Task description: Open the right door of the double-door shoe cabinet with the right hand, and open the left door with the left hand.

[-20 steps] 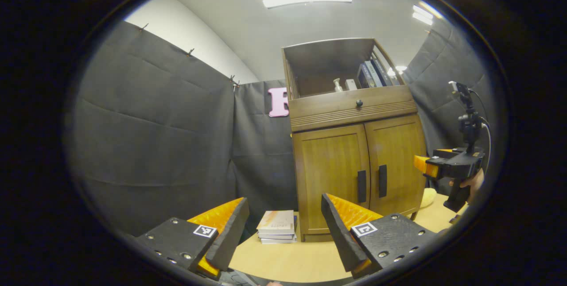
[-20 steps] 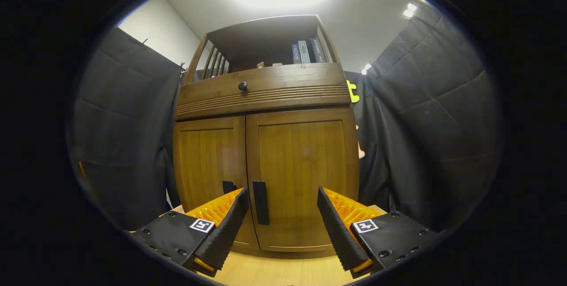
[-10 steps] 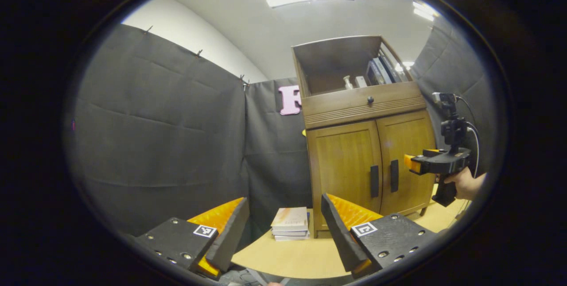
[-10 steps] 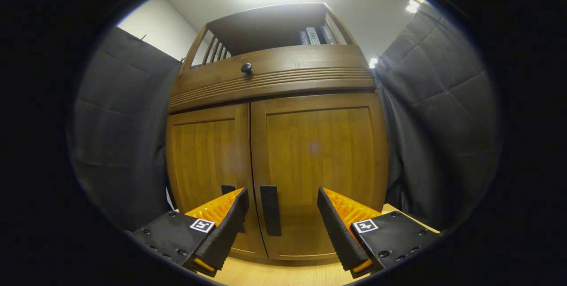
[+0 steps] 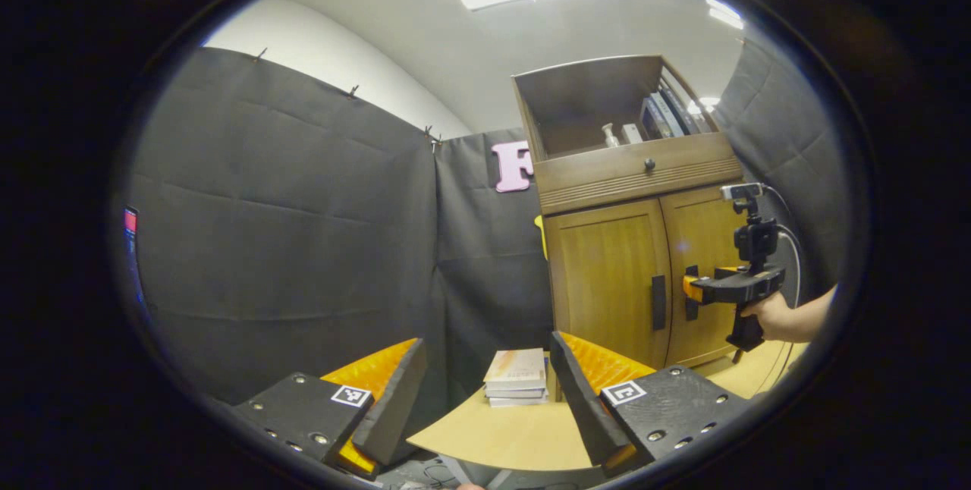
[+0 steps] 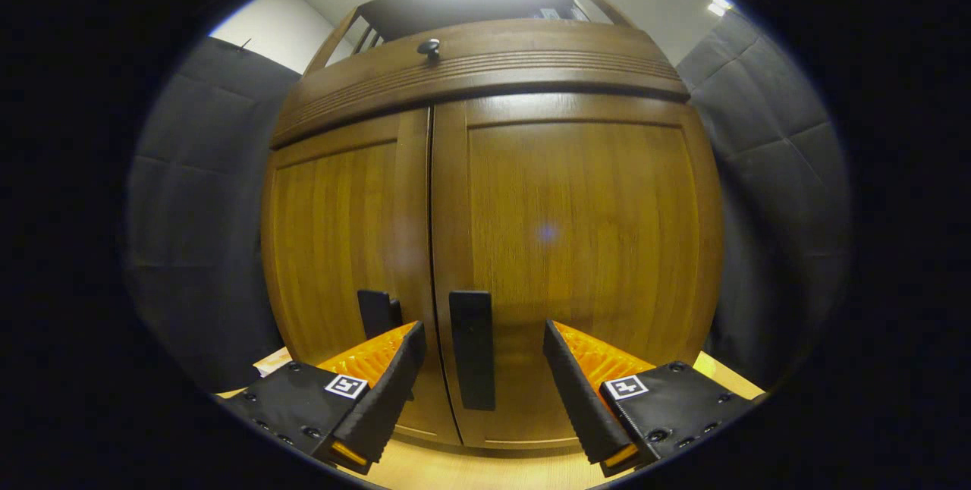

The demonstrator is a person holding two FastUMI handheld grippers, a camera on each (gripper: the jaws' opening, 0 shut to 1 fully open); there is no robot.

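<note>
Before the closed cabinet doors (image 6: 561,247), right gripper (image 6: 482,380) fingers spread around handle (image 6: 472,348), left gripper (image 5: 485,399) spread, books (image 5: 517,376) beside.

Probably a recording booth: black cloth walls (image 5: 288,217) pinned up around a wooden shoe cabinet (image 5: 607,277) on a table (image 5: 516,437).
</note>
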